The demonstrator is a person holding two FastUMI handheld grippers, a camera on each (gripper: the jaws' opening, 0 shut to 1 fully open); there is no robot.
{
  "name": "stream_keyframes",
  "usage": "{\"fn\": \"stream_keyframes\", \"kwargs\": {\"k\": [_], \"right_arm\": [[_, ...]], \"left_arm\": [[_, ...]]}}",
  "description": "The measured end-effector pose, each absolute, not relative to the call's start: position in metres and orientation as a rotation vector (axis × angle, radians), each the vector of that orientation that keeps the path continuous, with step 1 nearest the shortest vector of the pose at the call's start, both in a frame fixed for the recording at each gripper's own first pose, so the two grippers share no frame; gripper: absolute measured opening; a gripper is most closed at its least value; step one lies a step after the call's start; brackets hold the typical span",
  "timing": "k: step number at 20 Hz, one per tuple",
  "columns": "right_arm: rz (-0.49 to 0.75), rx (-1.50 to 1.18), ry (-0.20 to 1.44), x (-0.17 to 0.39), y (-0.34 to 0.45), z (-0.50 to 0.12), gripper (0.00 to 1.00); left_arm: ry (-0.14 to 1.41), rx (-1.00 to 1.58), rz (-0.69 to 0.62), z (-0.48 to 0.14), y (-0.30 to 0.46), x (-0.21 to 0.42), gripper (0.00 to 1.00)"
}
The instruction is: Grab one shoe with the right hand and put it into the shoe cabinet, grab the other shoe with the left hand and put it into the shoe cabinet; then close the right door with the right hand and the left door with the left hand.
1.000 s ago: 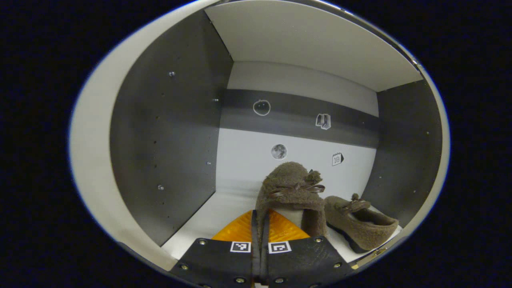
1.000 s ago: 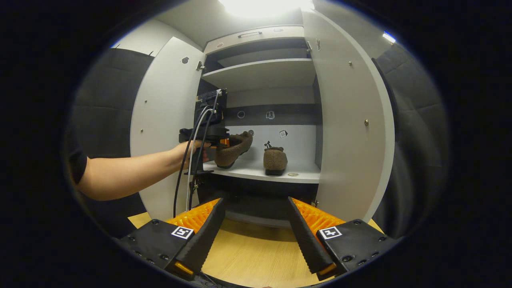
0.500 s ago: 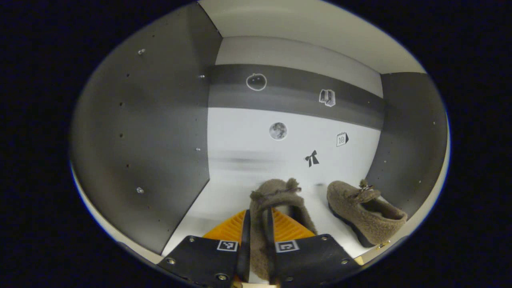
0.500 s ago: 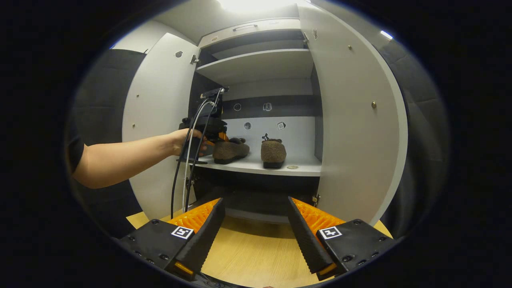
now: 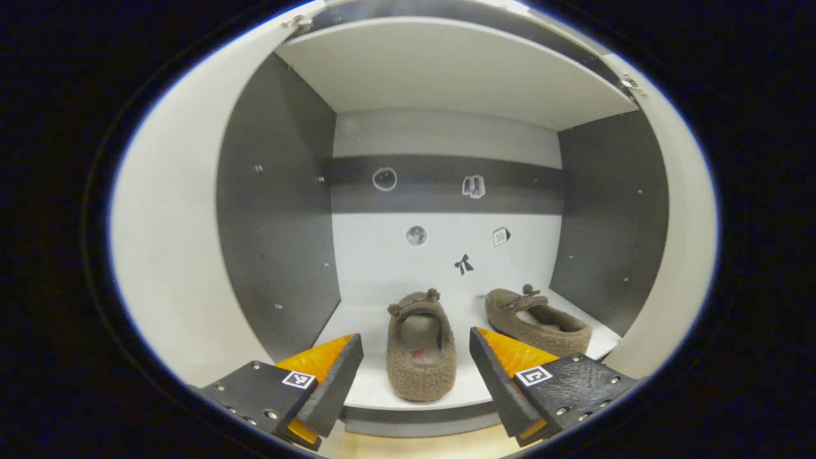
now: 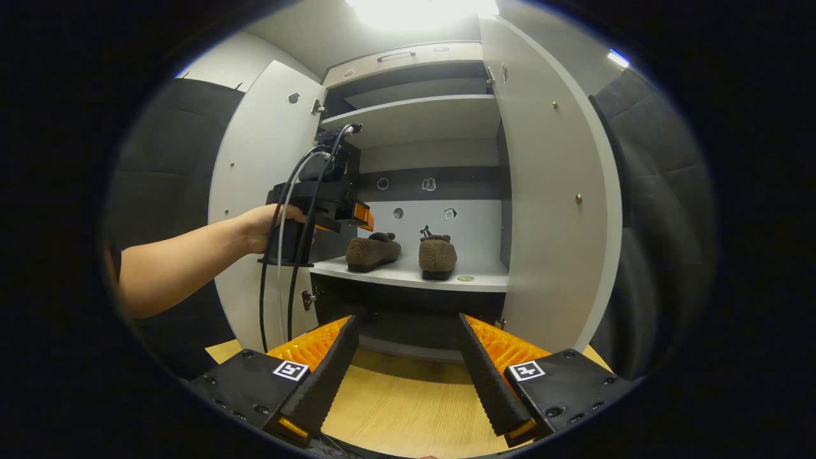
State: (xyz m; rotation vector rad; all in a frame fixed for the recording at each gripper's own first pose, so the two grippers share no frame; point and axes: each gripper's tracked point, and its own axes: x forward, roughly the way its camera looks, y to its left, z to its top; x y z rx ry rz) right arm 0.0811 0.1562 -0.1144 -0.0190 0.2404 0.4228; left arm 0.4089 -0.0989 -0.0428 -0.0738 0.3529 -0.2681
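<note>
Left tongs (image 5: 415, 363) spread wide, pinching nothing; fuzzy brown slipper-type shoe (image 5: 421, 347) sits between and just beyond the fingers, heel toward them, on the smooth white shelf (image 5: 363, 322) of the shoe cabinet (image 6: 421, 115). Second shoe (image 5: 535, 319), same nubby fleece with a small bow, rests beyond the right finger, angled. Right tongs (image 6: 408, 376) also spread, empty, over wood-grain floor; both flat white doors (image 6: 548, 191) stand open ahead. A hand (image 6: 261, 226) holds the left tongs before the shelf.

Fuzzy fleece shoes (image 5: 421, 347), matt laminate shelf (image 5: 370, 389)
</note>
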Motion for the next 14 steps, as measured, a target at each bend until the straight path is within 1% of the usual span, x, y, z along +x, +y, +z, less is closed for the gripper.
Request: {"fn": "stream_keyframes", "kwargs": {"k": [6, 14], "right_arm": [[0.409, -0.015, 0.197, 0.063, 0.145, -0.088, 0.98], [0.413, 0.002, 0.172, 0.044, 0.142, -0.061, 0.97]], "left_arm": [[0.274, -0.084, -0.289, -0.008, -0.084, 0.33, 1.0], [0.23, -0.113, -0.264, 0.005, -0.043, 0.241, 1.0]]}}
